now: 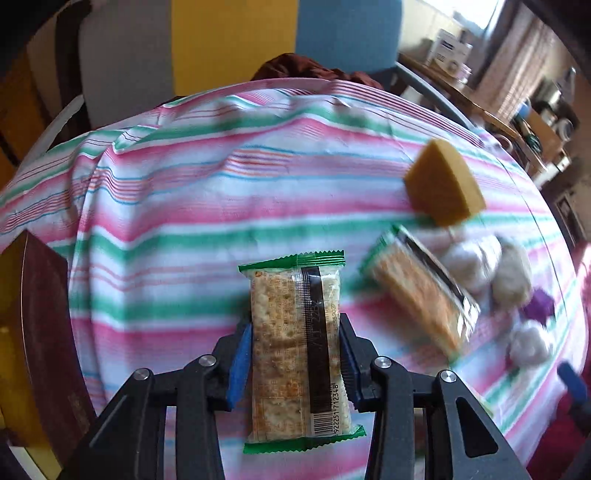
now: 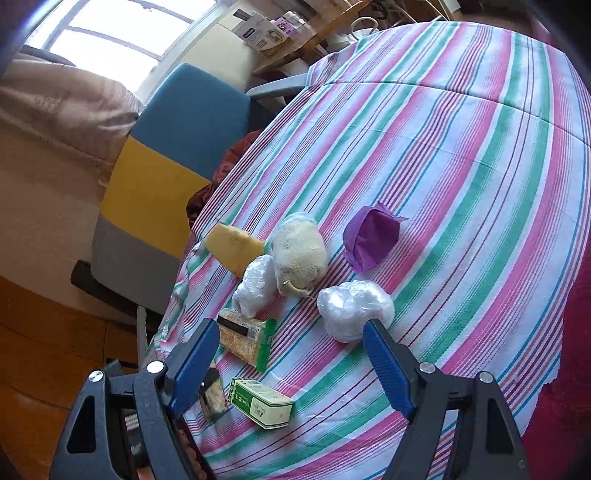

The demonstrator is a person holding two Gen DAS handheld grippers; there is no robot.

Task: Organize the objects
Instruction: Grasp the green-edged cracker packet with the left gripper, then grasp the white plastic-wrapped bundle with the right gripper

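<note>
Bright daylight through a window (image 2: 110, 33). Striped tablecloth (image 2: 461, 155) in pink, green and white over the table. Behind it a chair (image 2: 162, 155) in blue, yellow and grey. Wooden floor (image 2: 40, 350), wooden shelf (image 1: 476, 99) with boxes.

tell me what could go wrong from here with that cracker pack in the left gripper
1. The left gripper squeezes the cracker pack by its long sides, so the crackers inside may crack.
2. The second cracker pack and the yellow wedge lie close by on the striped cloth; a careless swing could knock them.
</note>
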